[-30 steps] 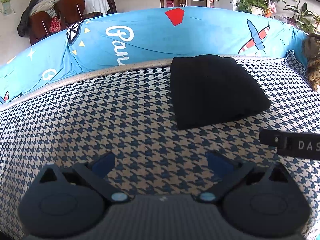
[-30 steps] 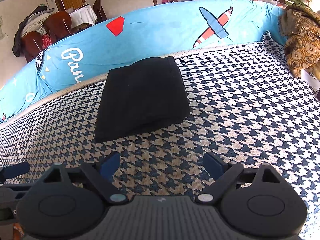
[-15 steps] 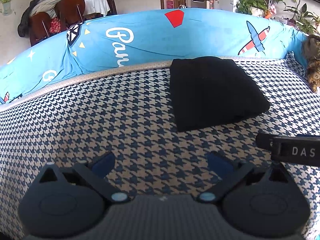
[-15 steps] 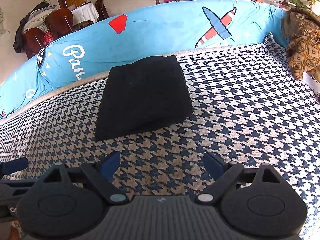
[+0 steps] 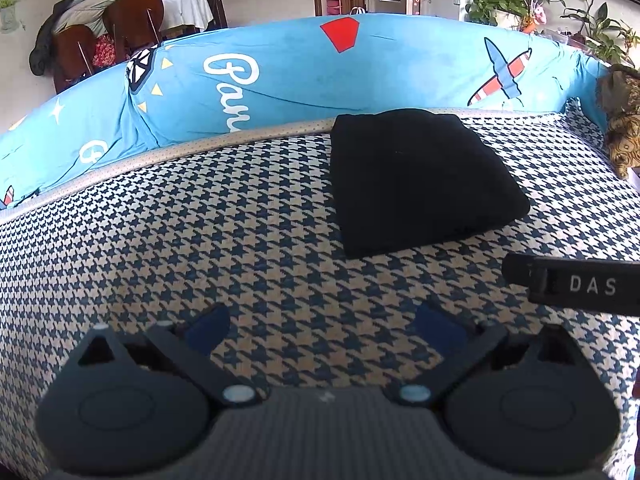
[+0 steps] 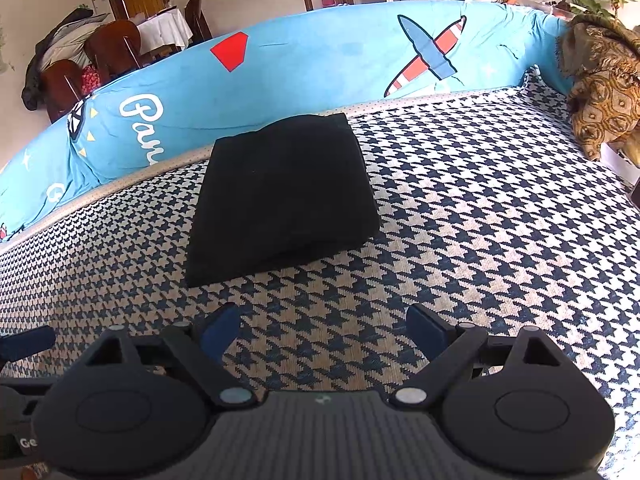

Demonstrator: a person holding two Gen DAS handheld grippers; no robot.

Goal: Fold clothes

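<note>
From your left wrist view, the left gripper [image 5: 324, 330] has its jaws spread wide, holding nothing; the black garment [image 5: 420, 180] lies folded, far right on the houndstooth cushion [image 5: 200, 220]. From the right wrist view, the right gripper [image 6: 324, 330] gapes empty too, with the garment just beyond it, far left. The fold looks finished: keep clear, and only press flat any bulging edge.

Folded garment [image 6: 282, 196] lies on the sofa seat [image 6: 460, 216], near the backrest [image 6: 320, 60] behind it
</note>
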